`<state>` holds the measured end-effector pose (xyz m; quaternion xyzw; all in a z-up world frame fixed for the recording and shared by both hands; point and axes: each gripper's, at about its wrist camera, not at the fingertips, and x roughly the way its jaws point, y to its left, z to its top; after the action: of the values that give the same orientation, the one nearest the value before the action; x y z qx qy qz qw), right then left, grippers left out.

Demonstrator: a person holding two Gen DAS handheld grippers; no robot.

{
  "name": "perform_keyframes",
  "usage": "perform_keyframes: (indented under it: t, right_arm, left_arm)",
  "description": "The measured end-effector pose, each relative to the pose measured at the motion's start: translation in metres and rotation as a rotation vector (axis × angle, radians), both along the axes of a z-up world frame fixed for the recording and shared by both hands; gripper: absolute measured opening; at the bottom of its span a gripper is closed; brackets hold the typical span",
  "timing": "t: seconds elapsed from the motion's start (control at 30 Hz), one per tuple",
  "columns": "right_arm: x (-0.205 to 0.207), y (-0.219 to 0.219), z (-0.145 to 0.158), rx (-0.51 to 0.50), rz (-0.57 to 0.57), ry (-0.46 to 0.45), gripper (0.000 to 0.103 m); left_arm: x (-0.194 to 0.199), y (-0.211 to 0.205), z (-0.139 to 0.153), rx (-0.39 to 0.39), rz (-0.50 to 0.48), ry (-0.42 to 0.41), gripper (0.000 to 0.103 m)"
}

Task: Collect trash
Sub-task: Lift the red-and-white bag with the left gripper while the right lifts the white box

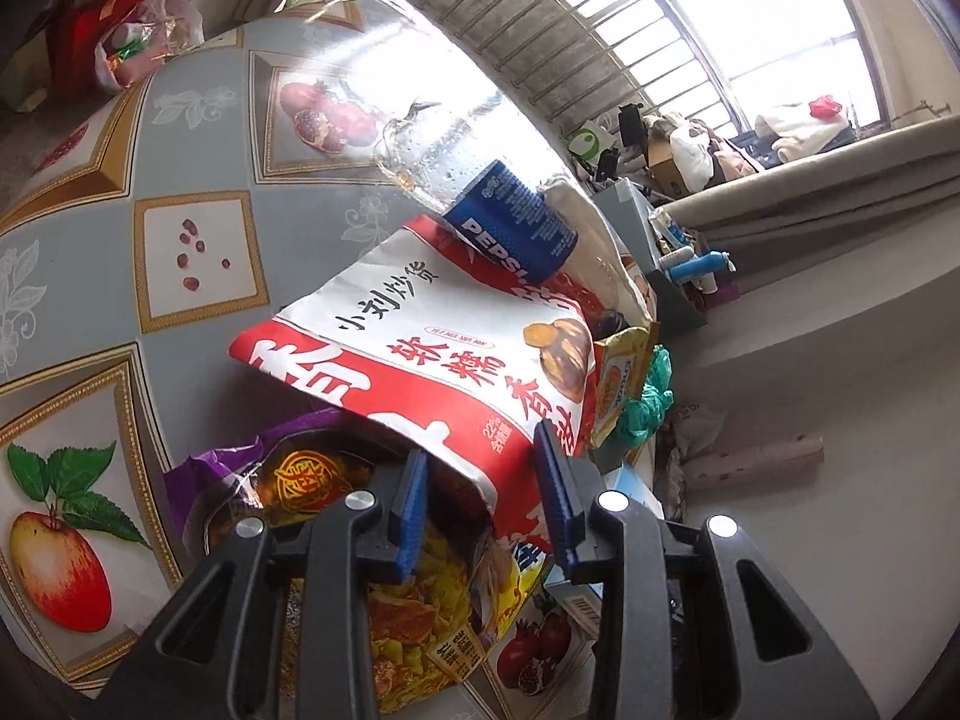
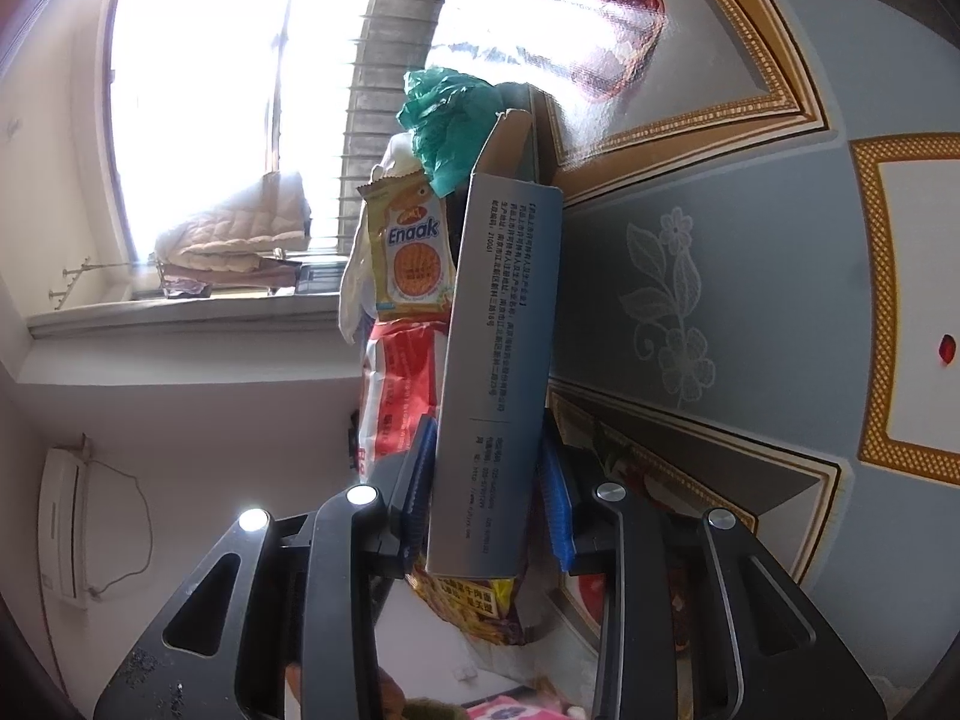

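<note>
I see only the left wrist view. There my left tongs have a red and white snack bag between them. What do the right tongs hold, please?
Observer: The right tongs are shut on a grey cardboard box, with one pad on each long side.
Operator: Is this box closed at the far end?
Observer: No, the flap at the far end stands open.
Operator: What is beside the box there?
Observer: A yellow Enaak biscuit packet stands beside it on the window side, and a crumpled green plastic bag sits at the open end.
</note>
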<state>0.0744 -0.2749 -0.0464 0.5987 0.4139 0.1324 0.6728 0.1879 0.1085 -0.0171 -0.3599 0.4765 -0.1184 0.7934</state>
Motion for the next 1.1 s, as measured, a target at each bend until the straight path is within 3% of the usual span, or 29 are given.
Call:
perform_keyframes:
  t: [0.3, 0.47, 0.6, 1.1]
  right_arm:
    - [0.002, 0.000, 0.000, 0.005, 0.003, -0.003, 0.030]
    - [0.003, -0.001, 0.005, 0.001, 0.003, -0.021, 0.030]
    - [0.004, 0.001, 0.011, -0.002, 0.007, -0.044, 0.030]
    - [-0.001, -0.010, 0.019, -0.012, -0.013, -0.097, 0.029]
  left_arm:
    - [-0.007, -0.008, 0.014, 0.033, -0.003, -0.102, 0.014]
    - [-0.016, -0.020, 0.039, 0.077, -0.053, -0.230, 0.006]
    - [-0.021, -0.032, 0.054, 0.100, -0.104, -0.307, 0.003]
    - [-0.046, -0.051, 0.104, 0.050, -0.208, -0.501, 0.002]
